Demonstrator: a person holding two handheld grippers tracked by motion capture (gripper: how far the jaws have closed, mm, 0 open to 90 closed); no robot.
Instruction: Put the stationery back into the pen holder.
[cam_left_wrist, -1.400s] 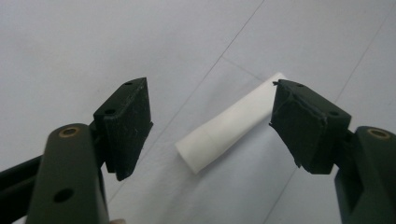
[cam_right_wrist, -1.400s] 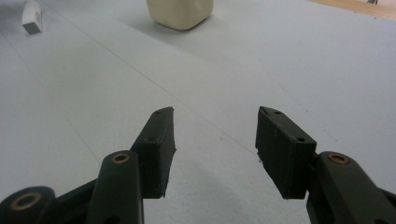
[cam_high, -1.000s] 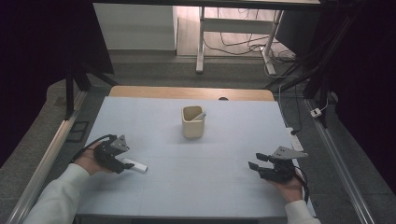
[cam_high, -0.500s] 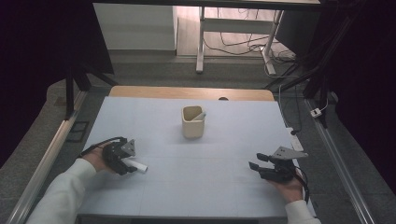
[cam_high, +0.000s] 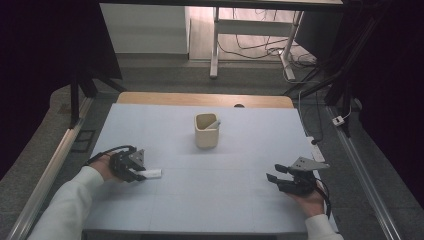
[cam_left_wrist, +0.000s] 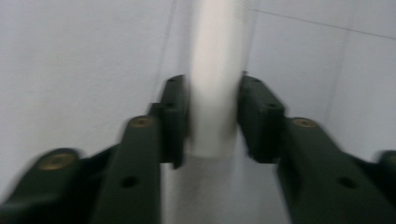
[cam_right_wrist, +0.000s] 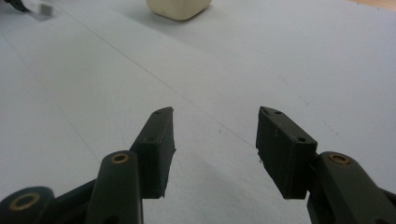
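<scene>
White bar: a short white bar-shaped piece (cam_high: 151, 173) lies on the counter at its left near side; in the left tool view it (cam_left_wrist: 215, 93) runs straight up between the two black jaws, blurred by motion.
Left tool: the left tool (cam_high: 134, 170) sits low on the counter, held by a hand in a white sleeve (cam_high: 65, 205); its jaws have just been closing with the white bar between them, and in the left tool view (cam_left_wrist: 212, 123) both pads meet the sides of the bar.
Right tool: the right tool (cam_high: 272, 176) rests at the right near side of the counter, well apart from the bar; in the right tool view (cam_right_wrist: 215, 140) its jaws stand apart with bare counter between them.
Cup: a cream square cup (cam_high: 206, 131) stands upright near the middle of the counter, with a pale stick-like piece leaning inside it; its base shows at the top of the right tool view (cam_right_wrist: 180, 8).
Counter: a pale blue-grey sheet (cam_high: 240, 200) crossed by faint fold lines, with a wooden edge (cam_high: 200, 99) at the far side.
Writing: no brand, label or lettering can be read on any item.
Surroundings: cables (cam_high: 260, 50) lie on the floor beyond the counter.
</scene>
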